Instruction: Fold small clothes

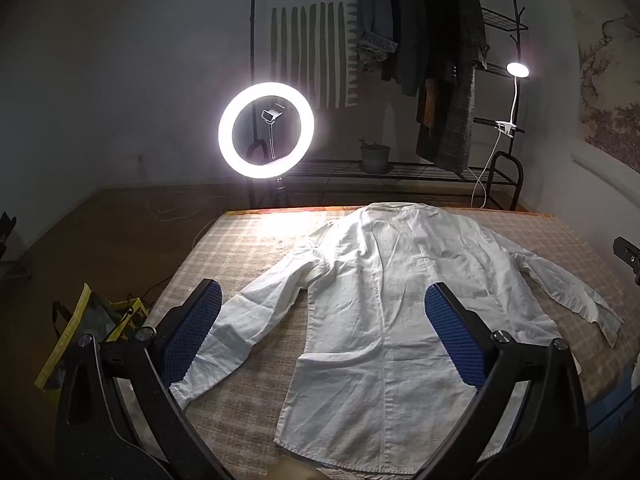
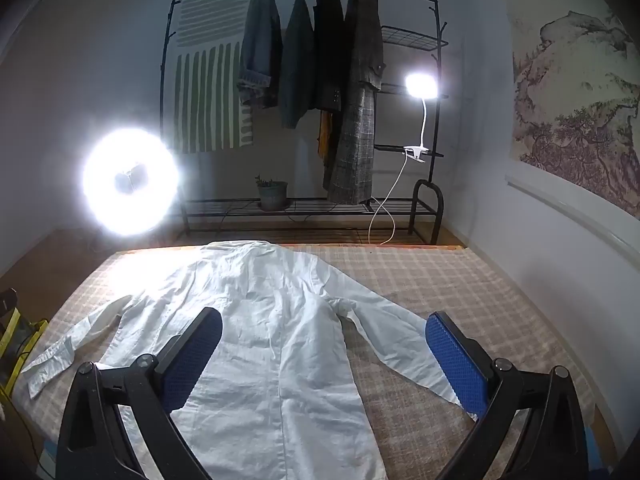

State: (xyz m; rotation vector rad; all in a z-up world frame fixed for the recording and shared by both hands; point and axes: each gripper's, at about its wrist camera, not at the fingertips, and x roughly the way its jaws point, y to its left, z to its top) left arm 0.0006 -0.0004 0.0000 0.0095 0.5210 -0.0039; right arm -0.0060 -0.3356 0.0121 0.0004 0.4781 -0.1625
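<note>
A white long-sleeved shirt (image 1: 392, 292) lies flat on a checked mat (image 1: 248, 248), collar far, hem near, both sleeves spread out to the sides. My left gripper (image 1: 324, 312) hovers above the shirt's near left part, jaws wide open with nothing between the blue pads (image 1: 192, 332). In the right wrist view the same shirt (image 2: 264, 320) fills the middle of the mat (image 2: 460, 280). My right gripper (image 2: 324, 344) hangs open over the shirt's right side, its right pad (image 2: 456, 360) above the right sleeve.
A bright ring light (image 1: 266, 130) stands beyond the mat's far left. A black clothes rack (image 2: 304, 100) with hanging coats, a plant pot (image 2: 272, 194) and a clip lamp (image 2: 420, 84) stands against the back wall. A yellow-trimmed bag (image 1: 88, 328) sits on the floor at left.
</note>
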